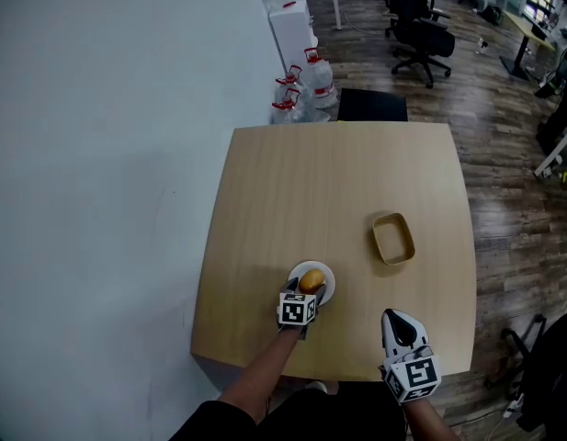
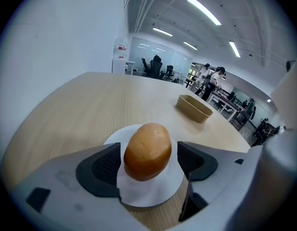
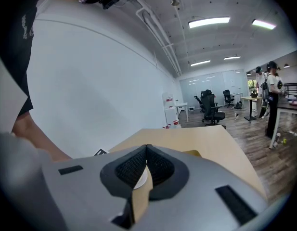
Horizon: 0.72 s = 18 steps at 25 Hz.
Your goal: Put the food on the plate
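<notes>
a square light-wood table [image 1: 338, 182] carries a small round white plate [image 1: 327, 277] near its front edge and, well apart to the right, an oblong tan tray [image 1: 393, 238] with low walls.
</notes>
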Motion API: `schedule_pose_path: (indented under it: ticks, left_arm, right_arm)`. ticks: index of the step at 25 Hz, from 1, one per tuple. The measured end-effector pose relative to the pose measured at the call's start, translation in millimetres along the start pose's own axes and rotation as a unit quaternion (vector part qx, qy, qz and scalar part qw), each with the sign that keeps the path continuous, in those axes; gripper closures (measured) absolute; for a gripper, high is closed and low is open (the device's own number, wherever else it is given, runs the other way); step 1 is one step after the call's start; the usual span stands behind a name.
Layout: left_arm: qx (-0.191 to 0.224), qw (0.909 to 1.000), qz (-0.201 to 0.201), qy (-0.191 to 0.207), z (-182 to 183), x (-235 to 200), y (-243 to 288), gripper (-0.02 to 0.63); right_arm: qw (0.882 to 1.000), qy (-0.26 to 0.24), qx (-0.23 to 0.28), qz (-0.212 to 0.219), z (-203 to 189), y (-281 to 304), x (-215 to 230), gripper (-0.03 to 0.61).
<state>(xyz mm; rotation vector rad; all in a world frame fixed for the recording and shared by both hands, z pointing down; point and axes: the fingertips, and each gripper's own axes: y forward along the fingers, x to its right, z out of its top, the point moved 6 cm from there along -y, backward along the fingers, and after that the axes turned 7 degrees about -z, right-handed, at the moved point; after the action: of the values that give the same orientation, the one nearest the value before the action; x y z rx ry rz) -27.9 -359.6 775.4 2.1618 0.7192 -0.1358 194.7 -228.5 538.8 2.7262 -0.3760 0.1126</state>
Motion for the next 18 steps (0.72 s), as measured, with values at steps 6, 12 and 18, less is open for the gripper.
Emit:
schedule_pose_path:
  ticks: [6, 12, 18]
  left_arm:
    - [0.001, 0.9989, -0.002, 0.048, 5, 2, -4, 0.272]
    - [0.005, 0.9977, -0.005, 0.067, 4, 5, -11, 0.272]
    - [0.005, 0.9929, -0.01, 0.119, 5, 13, -18, 0.272]
  right_arm:
    - [1.0, -0.008, 0.001, -0.007, -4, -27, -17, 0.52]
    - [1.0, -0.003, 0.009, -0.015, -8, -40, -33, 0.52]
    - [0.999, -0.028, 0.019, -0.007, 1, -48, -47, 0.52]
